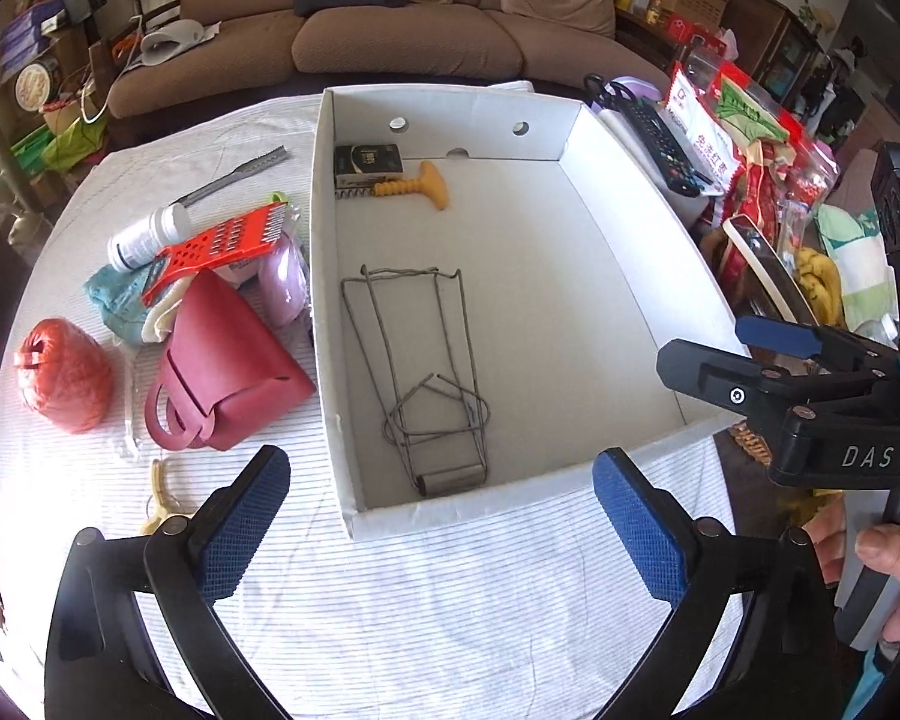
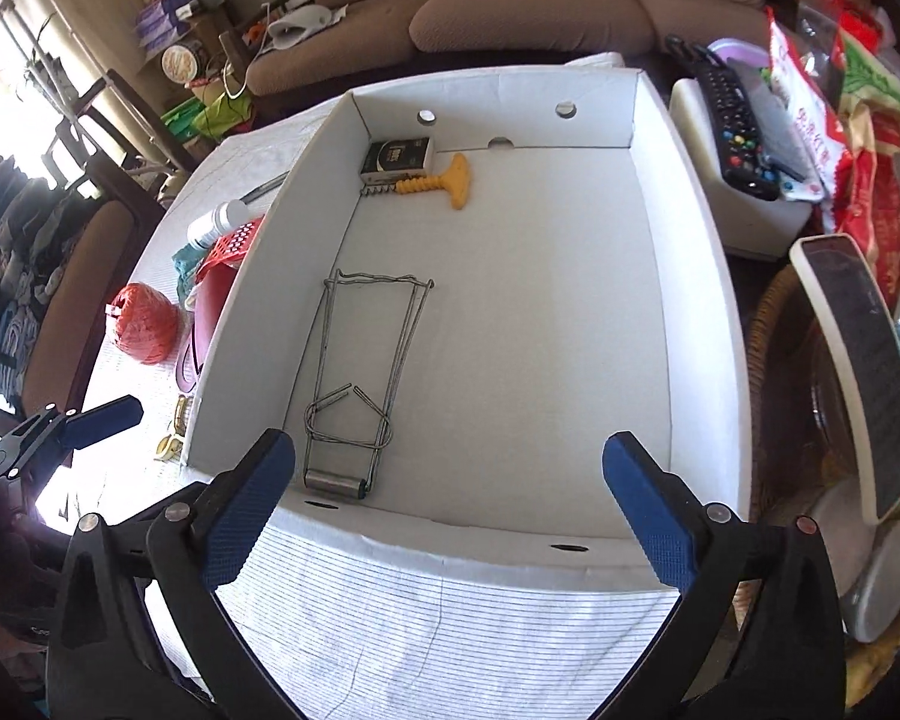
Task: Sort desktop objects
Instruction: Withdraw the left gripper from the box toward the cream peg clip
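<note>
Three things already lie in the white cardboard box (image 1: 624,240): a wire rack (image 1: 426,384), a yellow corkscrew (image 1: 417,185) and a dark packet (image 1: 369,163), likely sorted. Unsorted clutter, including the red pouch (image 1: 228,372) and twine ball (image 1: 63,381), waits on the striped table (image 1: 450,600). Left tongs (image 1: 441,531) and right tongs (image 2: 447,513) gape wide, empty.

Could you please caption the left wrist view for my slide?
Open left gripper faces a white box holding a wire rack, corkscrew; clutter left.
</note>
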